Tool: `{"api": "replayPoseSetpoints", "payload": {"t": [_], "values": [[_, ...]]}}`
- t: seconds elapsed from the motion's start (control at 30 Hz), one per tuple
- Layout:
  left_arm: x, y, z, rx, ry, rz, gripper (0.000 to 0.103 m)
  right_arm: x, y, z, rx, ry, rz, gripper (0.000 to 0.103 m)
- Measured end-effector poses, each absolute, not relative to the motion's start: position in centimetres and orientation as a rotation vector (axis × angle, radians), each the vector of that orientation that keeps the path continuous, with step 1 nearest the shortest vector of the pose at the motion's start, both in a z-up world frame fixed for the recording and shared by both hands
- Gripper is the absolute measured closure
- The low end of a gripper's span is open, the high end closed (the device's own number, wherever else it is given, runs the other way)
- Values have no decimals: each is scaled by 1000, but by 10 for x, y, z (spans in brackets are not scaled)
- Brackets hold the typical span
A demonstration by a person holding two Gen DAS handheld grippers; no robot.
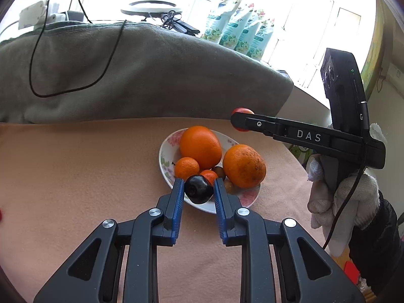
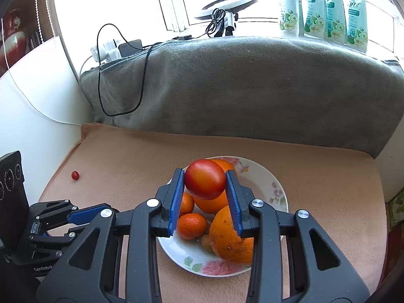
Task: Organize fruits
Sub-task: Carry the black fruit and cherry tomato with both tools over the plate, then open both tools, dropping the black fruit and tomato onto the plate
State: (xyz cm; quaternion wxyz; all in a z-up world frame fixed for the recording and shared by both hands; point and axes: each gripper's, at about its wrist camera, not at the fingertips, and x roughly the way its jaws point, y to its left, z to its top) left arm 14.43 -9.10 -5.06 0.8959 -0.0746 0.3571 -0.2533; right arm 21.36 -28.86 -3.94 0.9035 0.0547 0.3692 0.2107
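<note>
A floral white plate [image 1: 165,156] [image 2: 275,189] sits on the peach cloth and holds two large oranges [image 1: 200,146] [image 2: 231,237], small tangerines [image 1: 186,168] [image 2: 192,224] and a small brownish fruit [image 1: 219,170]. My left gripper [image 1: 198,188] is shut on a dark plum [image 1: 198,189] just above the plate's near rim. My right gripper [image 2: 205,179] is shut on a red tomato [image 2: 205,178] and holds it above the fruit on the plate; it also shows in the left wrist view [image 1: 242,111]. A small red cherry tomato [image 2: 75,175] lies alone on the cloth at the left.
A grey blanket-covered ledge [image 1: 141,70] [image 2: 252,88] rises behind the cloth, with a black cable [image 2: 121,75] draped on it. Green-white pouches [image 2: 325,10], a ring light [image 2: 227,2] and chargers stand on the windowsill. A white wall [image 2: 38,96] bounds the left side.
</note>
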Motion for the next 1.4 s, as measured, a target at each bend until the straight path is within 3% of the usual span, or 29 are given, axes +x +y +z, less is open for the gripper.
{"api": "replayPoseSetpoints", "payload": {"t": [0.5, 1.3, 1.4], "values": [[153, -141, -64, -101, 793, -589, 81, 241, -317, -60, 179, 824, 395, 68], [163, -154, -65, -59, 793, -573, 81, 251, -312, -69, 183, 857, 413, 68], [166, -154, -65, -55, 793, -571, 80, 251, -312, -68, 181, 854, 413, 62]]}}
